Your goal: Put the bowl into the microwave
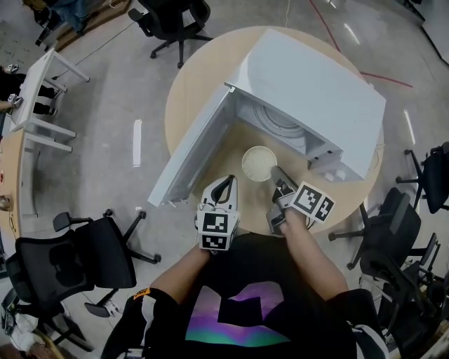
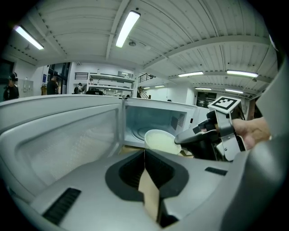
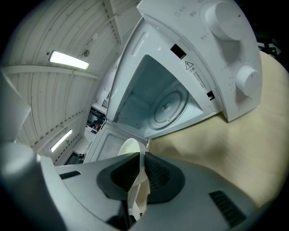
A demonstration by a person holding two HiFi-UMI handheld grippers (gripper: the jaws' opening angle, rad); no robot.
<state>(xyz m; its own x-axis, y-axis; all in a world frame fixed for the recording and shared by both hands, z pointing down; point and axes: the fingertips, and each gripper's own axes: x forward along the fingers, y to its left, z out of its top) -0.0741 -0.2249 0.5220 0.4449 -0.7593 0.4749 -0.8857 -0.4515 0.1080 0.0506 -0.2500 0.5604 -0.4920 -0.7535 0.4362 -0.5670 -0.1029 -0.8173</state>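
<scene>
A cream bowl (image 1: 258,163) hangs just in front of the open white microwave (image 1: 316,98) on the round wooden table (image 1: 184,91). My right gripper (image 1: 279,174) is shut on the bowl's near right rim; in the right gripper view the rim (image 3: 128,146) runs between the jaws. The microwave's door (image 1: 193,151) swings out to the left, and the glass turntable (image 1: 277,123) shows inside. My left gripper (image 1: 226,181) sits shut and empty, low beside the door, left of the bowl. From the left gripper view, the bowl (image 2: 160,140) and the right gripper (image 2: 198,135) are in front of the cavity.
The microwave's knobs (image 3: 248,79) are on its right panel. Black office chairs (image 1: 70,259) (image 1: 393,245) stand close around the table, another (image 1: 175,21) at the far side. A white desk (image 1: 38,91) is at the left.
</scene>
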